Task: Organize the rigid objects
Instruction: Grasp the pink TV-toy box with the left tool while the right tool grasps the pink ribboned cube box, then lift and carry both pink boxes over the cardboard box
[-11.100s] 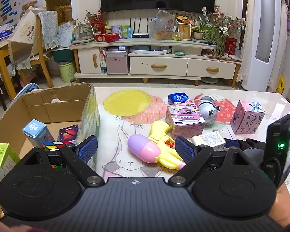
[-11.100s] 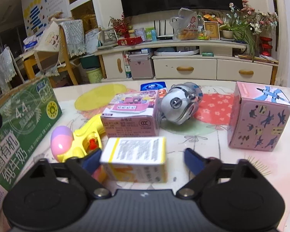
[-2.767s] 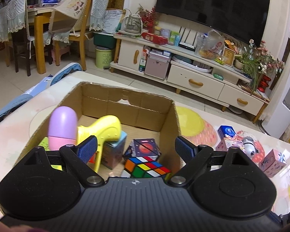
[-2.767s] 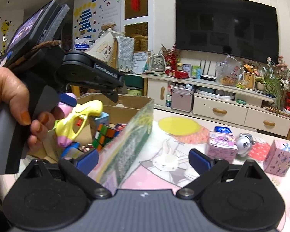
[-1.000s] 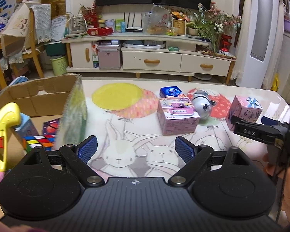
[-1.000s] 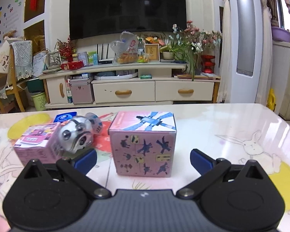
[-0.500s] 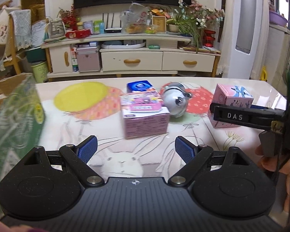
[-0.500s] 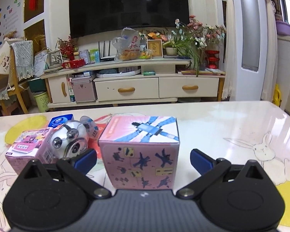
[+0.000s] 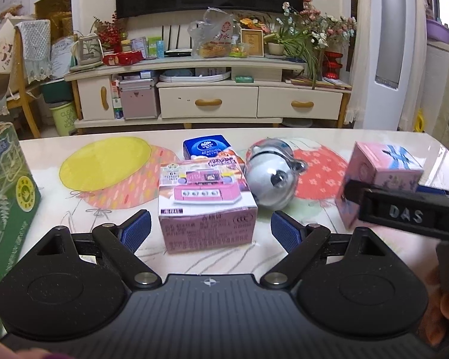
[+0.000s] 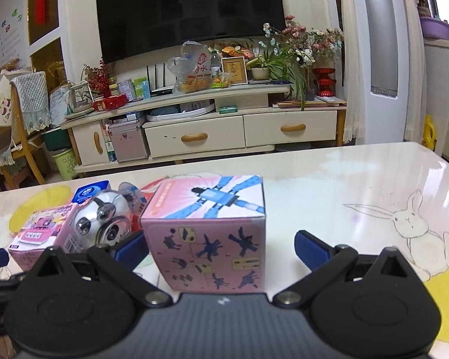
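A pink toy-kitchen box [image 9: 206,206] stands on the table just ahead of my left gripper [image 9: 209,233], which is open with the box's near face between its blue pads. A pink cube box with a blue figure on top [image 10: 206,239] sits between the fingers of my open right gripper [image 10: 221,248]; the left pad is close to it and the right pad stands apart. The same cube [image 9: 380,167] shows at the right of the left wrist view, behind one of my right gripper's fingers [image 9: 404,215].
A silver round toy [image 9: 272,179] and a blue tissue pack [image 9: 208,146] lie behind the toy-kitchen box. The green carton wall [image 9: 6,194] stands at the left. The table [image 10: 344,179] has a rabbit-print cover. A TV cabinet is beyond the far edge.
My left gripper swung right, away from the carton, and came up to the toy-kitchen box. My right gripper moved in until the pink cube lies between its fingers.
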{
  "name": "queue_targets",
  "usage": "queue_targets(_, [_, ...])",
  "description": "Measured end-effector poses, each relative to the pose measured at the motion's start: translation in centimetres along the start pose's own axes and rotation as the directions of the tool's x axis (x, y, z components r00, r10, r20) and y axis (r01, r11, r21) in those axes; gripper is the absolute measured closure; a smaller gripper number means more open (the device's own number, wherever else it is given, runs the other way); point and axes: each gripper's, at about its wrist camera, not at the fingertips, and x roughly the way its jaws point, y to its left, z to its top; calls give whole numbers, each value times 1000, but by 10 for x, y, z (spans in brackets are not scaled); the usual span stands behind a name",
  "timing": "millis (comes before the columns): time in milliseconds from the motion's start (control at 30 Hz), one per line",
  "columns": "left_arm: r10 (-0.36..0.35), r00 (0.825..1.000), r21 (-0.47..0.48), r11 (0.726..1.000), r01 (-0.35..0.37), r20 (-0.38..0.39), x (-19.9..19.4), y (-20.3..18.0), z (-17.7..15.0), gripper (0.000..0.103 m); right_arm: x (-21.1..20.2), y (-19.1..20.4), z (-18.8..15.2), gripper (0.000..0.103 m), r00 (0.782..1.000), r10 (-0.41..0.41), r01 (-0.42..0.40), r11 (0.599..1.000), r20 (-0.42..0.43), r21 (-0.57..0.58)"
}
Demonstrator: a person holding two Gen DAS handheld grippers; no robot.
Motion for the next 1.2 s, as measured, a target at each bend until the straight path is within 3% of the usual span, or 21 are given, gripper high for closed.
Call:
queue_targets(400, [9, 1000, -33, 999, -9, 4, 21, 8, 10, 0, 3, 4, 0, 1, 1000, 10, -10, 1000, -13, -24])
queue_targets(467, [17, 1000, -17, 1000, -17, 5, 22, 7, 12, 0, 3, 5, 0, 6, 1000, 19, -19, 1000, -16, -23])
queue_targets(533, [13, 1000, -5, 1000, -13, 5, 23, 7, 11, 11, 4, 5, 0, 10, 1000, 20, -20, 1000, -18, -21])
queue_targets(700, [7, 1000, -7, 1000, -7, 9, 25, 9, 8, 12, 4, 5, -1, 26, 999, 31, -32, 999, -21, -21])
queue_targets(933, [13, 1000, -17, 1000, -13, -4, 13, 9, 2, 13, 0, 7, -3, 29, 998, 64, -64, 997, -5, -43])
queue_targets(1200, [21, 999, 0, 1000, -21, -27, -13, 2, -14, 13, -12, 27, -10, 33, 996, 85, -76, 981, 40, -180])
